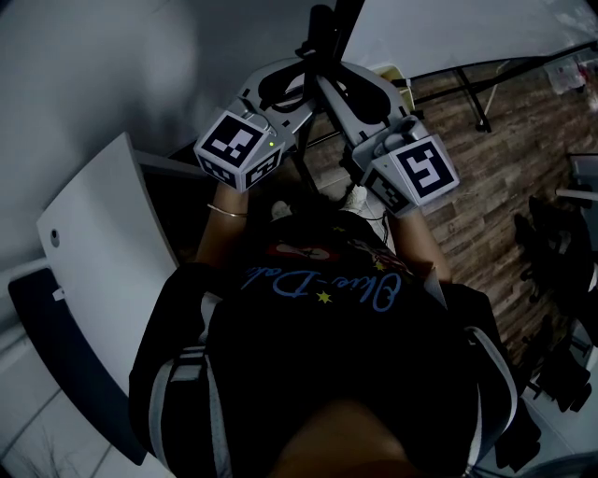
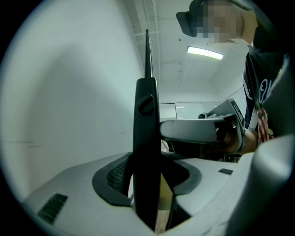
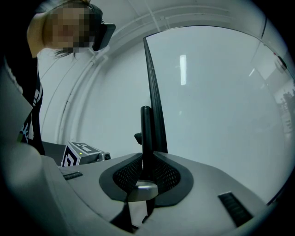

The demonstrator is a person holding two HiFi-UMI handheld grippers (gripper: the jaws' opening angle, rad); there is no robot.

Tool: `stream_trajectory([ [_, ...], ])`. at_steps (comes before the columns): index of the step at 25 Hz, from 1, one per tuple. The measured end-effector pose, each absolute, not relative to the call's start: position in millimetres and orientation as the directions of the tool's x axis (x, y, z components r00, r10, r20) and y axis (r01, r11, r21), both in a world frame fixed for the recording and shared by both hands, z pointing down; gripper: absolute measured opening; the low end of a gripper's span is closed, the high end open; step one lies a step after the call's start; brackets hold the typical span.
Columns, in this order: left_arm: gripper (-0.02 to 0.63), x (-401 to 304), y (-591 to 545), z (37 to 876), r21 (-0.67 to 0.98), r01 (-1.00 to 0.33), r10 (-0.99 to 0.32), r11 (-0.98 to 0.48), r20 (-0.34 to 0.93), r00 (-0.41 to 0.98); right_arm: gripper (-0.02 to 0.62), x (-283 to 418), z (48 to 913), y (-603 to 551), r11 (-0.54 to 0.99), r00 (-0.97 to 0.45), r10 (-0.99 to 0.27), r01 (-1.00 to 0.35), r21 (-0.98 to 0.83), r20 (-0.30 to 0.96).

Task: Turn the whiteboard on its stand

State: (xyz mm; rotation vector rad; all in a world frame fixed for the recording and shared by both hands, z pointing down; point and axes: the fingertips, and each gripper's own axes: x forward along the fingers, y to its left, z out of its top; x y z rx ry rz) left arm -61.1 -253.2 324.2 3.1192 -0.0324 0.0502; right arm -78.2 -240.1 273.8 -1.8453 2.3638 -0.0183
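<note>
- From the head view, the person held the left gripper [image 1: 291, 82] and the right gripper [image 1: 338, 79] side by side at the black stand post [image 1: 320, 33]. The whiteboard [image 1: 458, 28] stretched away beyond the right gripper's tips.
- In the left gripper view, the left gripper [image 2: 154, 159] had its jaws wide apart around the stand post [image 2: 146, 138], with slivers of gap on both sides and nothing clamped. The whiteboard [image 2: 69, 115] spread to the left of the jaws.
- In the right gripper view, the right gripper [image 3: 146, 159] was closed onto the stand post [image 3: 146, 133], its pads against both sides. The whiteboard [image 3: 212, 115] stood edge-on just behind the post, its face to the right of the jaws.
</note>
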Motion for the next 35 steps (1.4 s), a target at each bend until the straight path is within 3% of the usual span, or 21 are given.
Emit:
stream_trajectory([
  [35, 0.184, -76, -247, 321, 0.019, 0.023, 0.024, -1.000, 0.034, 0.999, 0.071, -90, 271, -235, 0.221, -0.209, -0.971, -0.971, -0.093, -0.119],
])
